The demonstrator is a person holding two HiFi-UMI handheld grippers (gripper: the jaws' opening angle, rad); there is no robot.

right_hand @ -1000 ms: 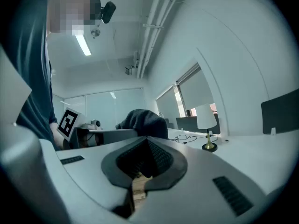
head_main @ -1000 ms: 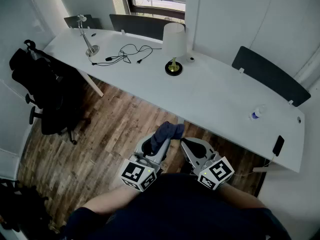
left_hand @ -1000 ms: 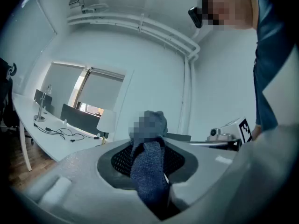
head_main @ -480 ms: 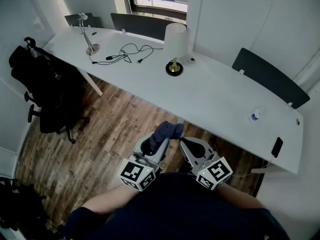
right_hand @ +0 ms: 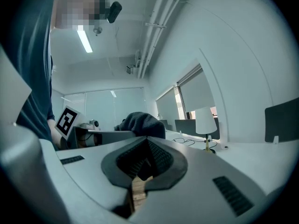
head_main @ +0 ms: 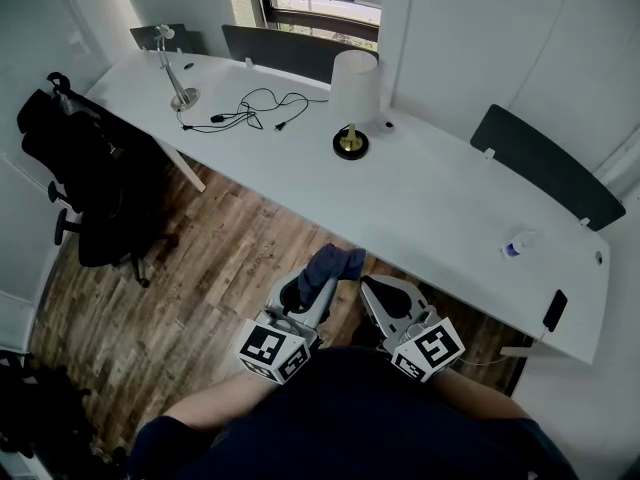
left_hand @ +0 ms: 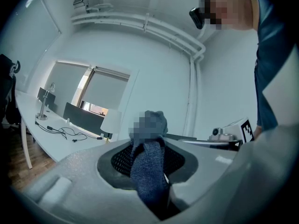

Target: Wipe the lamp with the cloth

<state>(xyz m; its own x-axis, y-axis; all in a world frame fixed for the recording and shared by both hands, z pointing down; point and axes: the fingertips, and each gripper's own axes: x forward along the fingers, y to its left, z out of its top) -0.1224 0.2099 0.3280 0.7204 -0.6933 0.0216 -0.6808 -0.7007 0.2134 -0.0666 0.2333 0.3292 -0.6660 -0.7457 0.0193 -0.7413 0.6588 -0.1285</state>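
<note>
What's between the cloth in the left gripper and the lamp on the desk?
In the head view, only wood floor and bare white desk separate the cloth from the lamp.

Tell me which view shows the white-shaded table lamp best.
The head view: the white-shaded table lamp stands whole on the white desk, shade, stem and round base all clear. Both gripper views catch it only small and far off, beyond their jaws.

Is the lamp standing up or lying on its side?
Standing up. The lamp sits on the white table with its round base flat and its shade straight above it.
</note>
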